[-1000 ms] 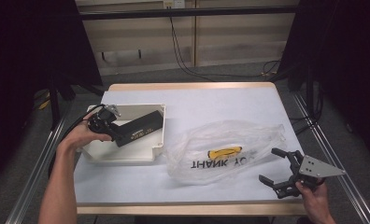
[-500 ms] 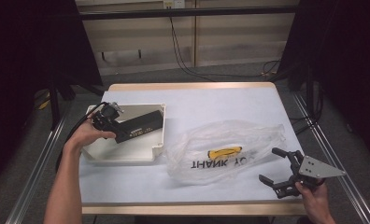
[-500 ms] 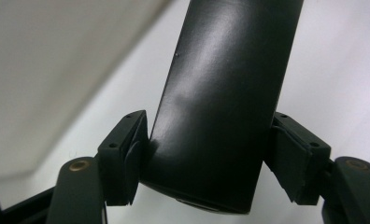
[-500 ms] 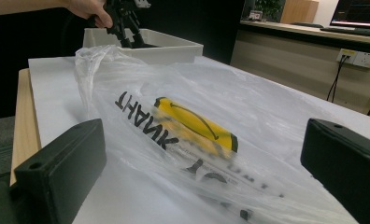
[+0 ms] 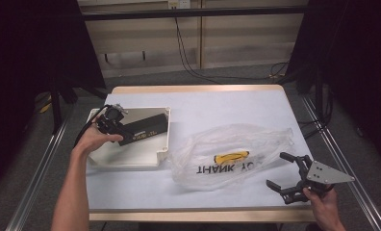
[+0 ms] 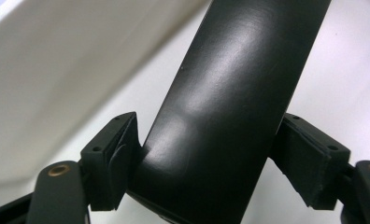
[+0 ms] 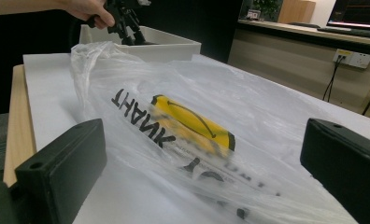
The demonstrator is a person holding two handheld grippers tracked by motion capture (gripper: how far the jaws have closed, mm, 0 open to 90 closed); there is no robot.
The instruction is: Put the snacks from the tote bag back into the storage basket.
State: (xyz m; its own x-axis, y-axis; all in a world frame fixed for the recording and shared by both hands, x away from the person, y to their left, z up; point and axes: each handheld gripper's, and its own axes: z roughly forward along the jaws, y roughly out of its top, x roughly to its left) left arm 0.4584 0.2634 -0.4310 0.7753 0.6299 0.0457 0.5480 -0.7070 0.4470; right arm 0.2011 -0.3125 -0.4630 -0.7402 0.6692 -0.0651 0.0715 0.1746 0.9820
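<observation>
Between the pads of the left gripper (image 6: pixel 206 172) lies a flat black box (image 6: pixel 230 107), its long axis running straight away from the jaws, which have just been opening: a gap shows at each pad, so the grip looks let go. It lies inside the white tray (image 5: pixel 152 159). Well apart, the right gripper (image 5: pixel 288 176) hovers wide open and empty (nearer the plastic bag (image 5: pixel 227 154)).
</observation>
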